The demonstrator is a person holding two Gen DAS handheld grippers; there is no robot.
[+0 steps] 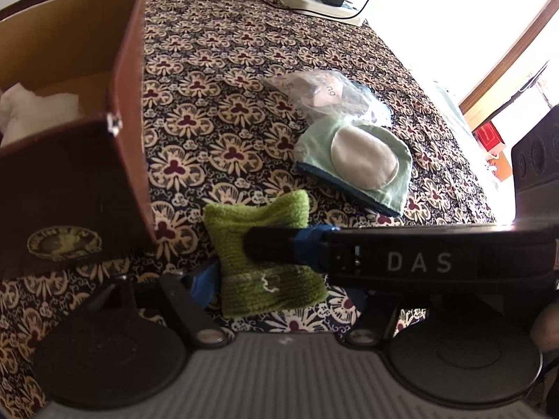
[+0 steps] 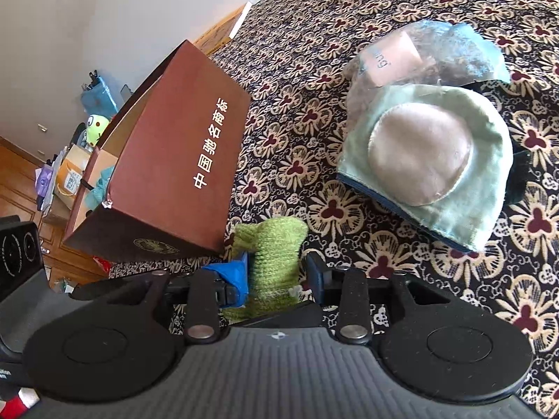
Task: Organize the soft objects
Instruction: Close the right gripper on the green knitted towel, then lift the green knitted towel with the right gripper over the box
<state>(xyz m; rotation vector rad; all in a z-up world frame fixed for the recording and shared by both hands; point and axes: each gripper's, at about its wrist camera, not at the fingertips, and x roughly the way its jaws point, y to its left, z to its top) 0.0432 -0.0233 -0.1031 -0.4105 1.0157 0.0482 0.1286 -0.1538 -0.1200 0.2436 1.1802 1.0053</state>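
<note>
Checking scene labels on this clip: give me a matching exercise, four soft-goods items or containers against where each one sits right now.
Things:
1. green knitted piece
2. pale green cloth with a round patch
3. clear plastic packet
4. white stuffing

Places:
A. inside the brown box
B. between the fingers of the right hand-held gripper
C. flat on the patterned bedspread, nearer the camera than the packet
D. behind the pale green cloth, partly tucked under it

Pairs: 1-B, 2-C, 3-D, 4-A
</note>
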